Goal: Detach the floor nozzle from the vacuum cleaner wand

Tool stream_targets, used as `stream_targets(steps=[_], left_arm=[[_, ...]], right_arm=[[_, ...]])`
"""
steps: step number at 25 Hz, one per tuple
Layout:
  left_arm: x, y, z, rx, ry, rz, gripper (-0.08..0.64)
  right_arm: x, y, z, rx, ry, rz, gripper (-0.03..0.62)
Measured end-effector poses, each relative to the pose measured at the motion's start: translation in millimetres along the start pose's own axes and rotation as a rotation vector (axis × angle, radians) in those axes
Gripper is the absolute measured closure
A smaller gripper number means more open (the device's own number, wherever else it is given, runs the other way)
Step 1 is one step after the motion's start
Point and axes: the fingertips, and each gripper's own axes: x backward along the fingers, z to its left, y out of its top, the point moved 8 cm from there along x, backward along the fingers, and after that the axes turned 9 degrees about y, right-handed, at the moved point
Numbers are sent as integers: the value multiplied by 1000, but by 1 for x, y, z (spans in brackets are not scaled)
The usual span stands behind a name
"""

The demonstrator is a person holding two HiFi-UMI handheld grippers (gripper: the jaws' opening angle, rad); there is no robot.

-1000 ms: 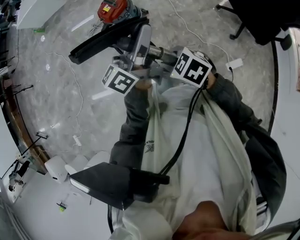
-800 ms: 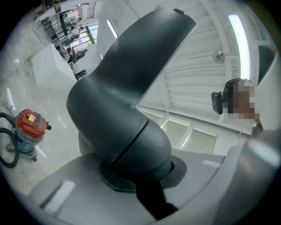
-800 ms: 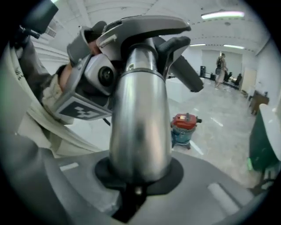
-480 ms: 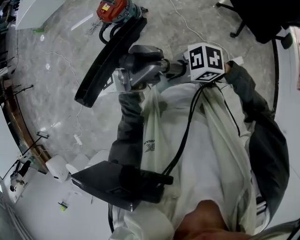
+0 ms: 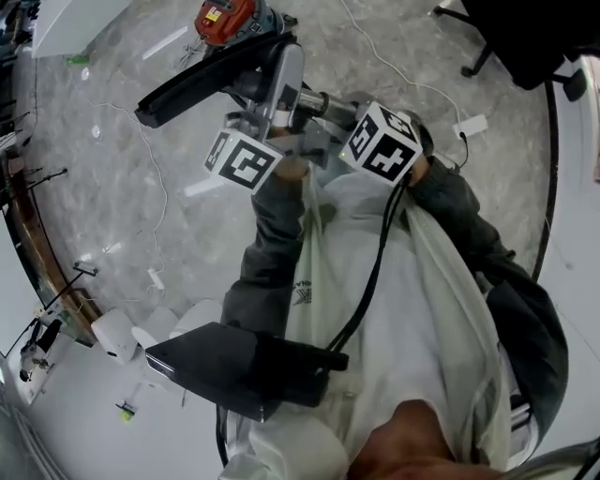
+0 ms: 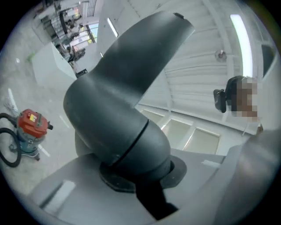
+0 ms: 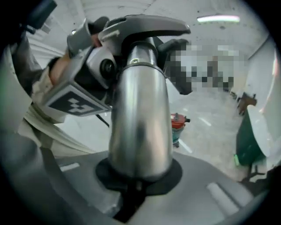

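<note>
Left gripper (image 6: 140,186): jaws clamped on the dark grey neck of the floor nozzle (image 6: 123,101). Right gripper (image 7: 136,182): jaws have just been closing and are pressed on the silver wand (image 7: 139,118) between them. The nozzle head extends beyond the left gripper's tips. Red canister (image 5: 225,21) lies past both; its yellow label is unreadable.

left tongs (image 6: 140,193): clamped on nozzle neck (image 6: 118,110) | right tongs (image 7: 134,193): just closed further on wand (image 7: 140,118), apparently gripping

From the head, looking steeply down; red canister (image 5: 225,21) at eleven o'clock. In the left gripper view, close against the nozzle neck (image 6: 118,114), canister at nine o'clock; in the right, against the metal tube (image 7: 139,114), canister at three.
</note>
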Motion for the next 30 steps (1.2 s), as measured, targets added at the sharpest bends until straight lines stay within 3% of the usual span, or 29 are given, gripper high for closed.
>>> stream_targets(steps=[1,3,6,9,11,13,15,17,21,23,24,26,28,30], left_arm=[[2,0,2,-14,43,1,492],[6,-1,3,-23,15,3,492],[7,-4,-5,-39,-210,-7,488],[0,-5,-14,-70,-498,-27,488],[1,-5,-25,-90,-672,-45,489],[2,-5,-33,-94,-755,-54,489],[0,-6,-35,-82,-740,-55,491],[-7,-7,-30,-63,-630,-49,491],[-17,-5,-16,-42,-220,-17,491],[-17,-7,-11,-36,-77,3,491],[-16,-8,-10,-38,-67,9,491],[-12,-9,-12,-54,-134,11,491],[-8,-9,-14,-70,-217,0,491],[-5,-11,-14,-71,-235,-11,491]], right_arm=[[-3,-1,0,11,-44,4,546],[-5,-3,2,24,-26,0,546],[1,-8,5,42,126,-19,545],[11,-10,-2,74,272,-40,545],[18,-12,1,106,413,-54,545],[25,-15,6,128,539,-57,545],[27,-15,3,116,568,-58,546],[25,-13,-6,83,486,-60,546],[18,-8,-14,19,183,-45,546],[12,-10,-13,1,66,-32,546],[10,-12,-11,-1,40,-32,546],[8,-13,-8,12,62,-43,545],[7,-14,-6,37,136,-47,541],[6,-16,-6,54,223,-31,541]])
